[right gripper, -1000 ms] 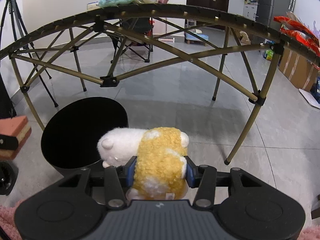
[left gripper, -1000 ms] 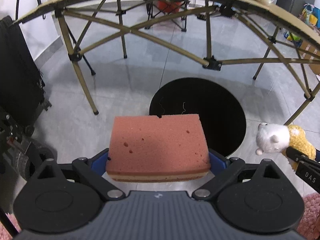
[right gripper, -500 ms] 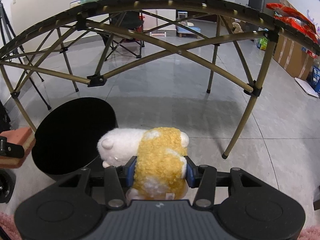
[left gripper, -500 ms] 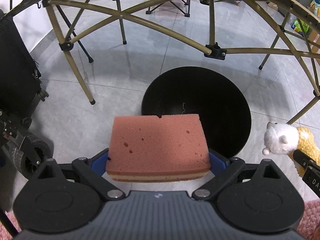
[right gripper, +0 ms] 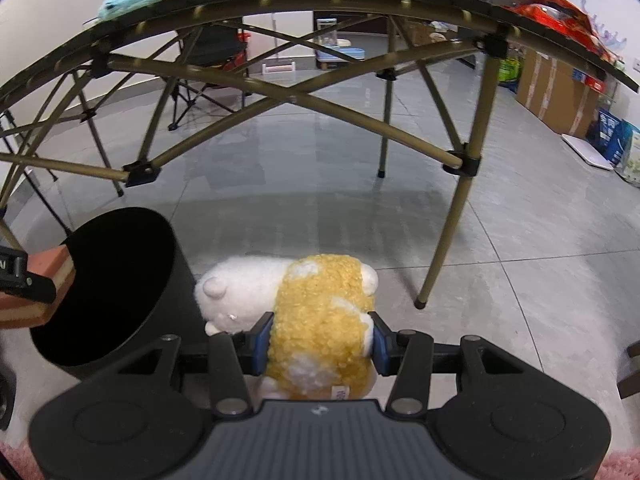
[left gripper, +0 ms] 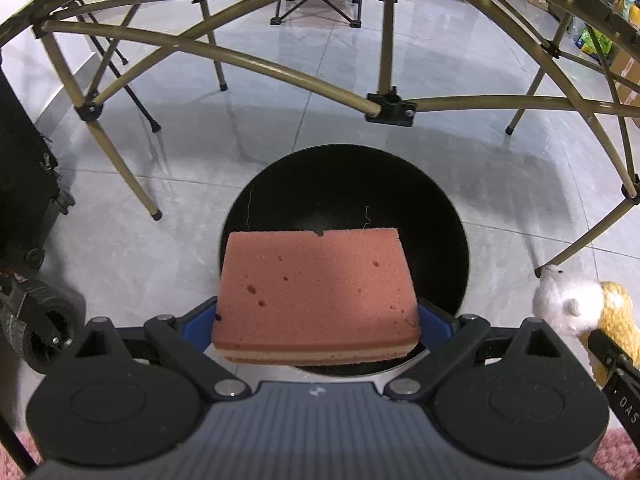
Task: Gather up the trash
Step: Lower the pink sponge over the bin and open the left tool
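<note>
Left wrist view: the bin point(left gripper: 344, 256) now fills mid-frame, larger and nearer than a second ago, and the table frame point(left gripper: 280, 72) has slid toward the top. The left gripper point(left gripper: 316, 316), tilted steeply down, clamps the sponge point(left gripper: 316, 284) over the bin's near rim.

Right wrist view: the bin point(right gripper: 116, 288) (lower left) has dropped lower in frame. The right gripper point(right gripper: 320, 340), angled down, grips the plush toy point(right gripper: 316, 312) narrowly, just right of the bin above the floor point(right gripper: 400, 232).
</note>
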The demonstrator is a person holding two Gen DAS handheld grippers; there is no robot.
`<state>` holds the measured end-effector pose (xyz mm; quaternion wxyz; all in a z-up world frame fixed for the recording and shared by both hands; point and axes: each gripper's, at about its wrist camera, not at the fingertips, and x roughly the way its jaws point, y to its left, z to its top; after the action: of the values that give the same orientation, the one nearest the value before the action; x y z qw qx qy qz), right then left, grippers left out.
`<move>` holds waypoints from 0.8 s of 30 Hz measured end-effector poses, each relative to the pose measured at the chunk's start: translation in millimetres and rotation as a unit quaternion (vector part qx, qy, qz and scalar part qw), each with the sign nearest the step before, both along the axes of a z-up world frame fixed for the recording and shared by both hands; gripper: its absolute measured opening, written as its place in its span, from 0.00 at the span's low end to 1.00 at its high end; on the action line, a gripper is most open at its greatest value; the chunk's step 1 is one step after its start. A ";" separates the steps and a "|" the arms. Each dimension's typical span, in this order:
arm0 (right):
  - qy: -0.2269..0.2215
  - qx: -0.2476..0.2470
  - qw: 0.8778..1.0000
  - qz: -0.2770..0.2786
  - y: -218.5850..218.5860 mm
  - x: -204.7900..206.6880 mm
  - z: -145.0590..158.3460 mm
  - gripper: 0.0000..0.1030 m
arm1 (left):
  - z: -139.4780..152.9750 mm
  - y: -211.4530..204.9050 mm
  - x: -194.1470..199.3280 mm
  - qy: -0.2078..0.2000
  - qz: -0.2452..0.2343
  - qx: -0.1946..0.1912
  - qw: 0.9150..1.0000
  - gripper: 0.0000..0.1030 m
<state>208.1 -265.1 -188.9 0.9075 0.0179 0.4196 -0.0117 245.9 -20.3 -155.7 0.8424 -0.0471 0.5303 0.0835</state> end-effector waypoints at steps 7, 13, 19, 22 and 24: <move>0.006 0.000 1.000 -0.022 -13.0 3.2 -4.3 0.45 | 2.1 -10.6 16.7 -0.006 -0.001 -0.005 1.000 0.95; 0.009 -0.004 0.999 -0.034 -16.8 6.3 -6.6 0.45 | 3.1 -17.7 24.1 -0.009 -0.006 0.000 1.000 0.96; 0.011 -0.009 0.999 -0.039 -17.6 7.9 -8.5 0.45 | 2.1 -20.7 26.0 -0.007 -0.008 0.003 1.000 0.97; 0.014 -0.011 0.999 -0.041 -18.8 8.4 -9.3 0.45 | -0.2 -19.9 26.6 -0.002 -0.005 0.000 1.000 1.00; 0.016 -0.012 0.999 -0.041 -19.5 8.6 -10.2 0.45 | -1.9 -18.6 27.1 0.002 -0.005 -0.005 1.000 1.00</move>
<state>216.7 -284.6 -199.1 0.8995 0.0246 0.4328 -0.0544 273.0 -38.9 -157.6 0.8412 -0.0490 0.5329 0.0769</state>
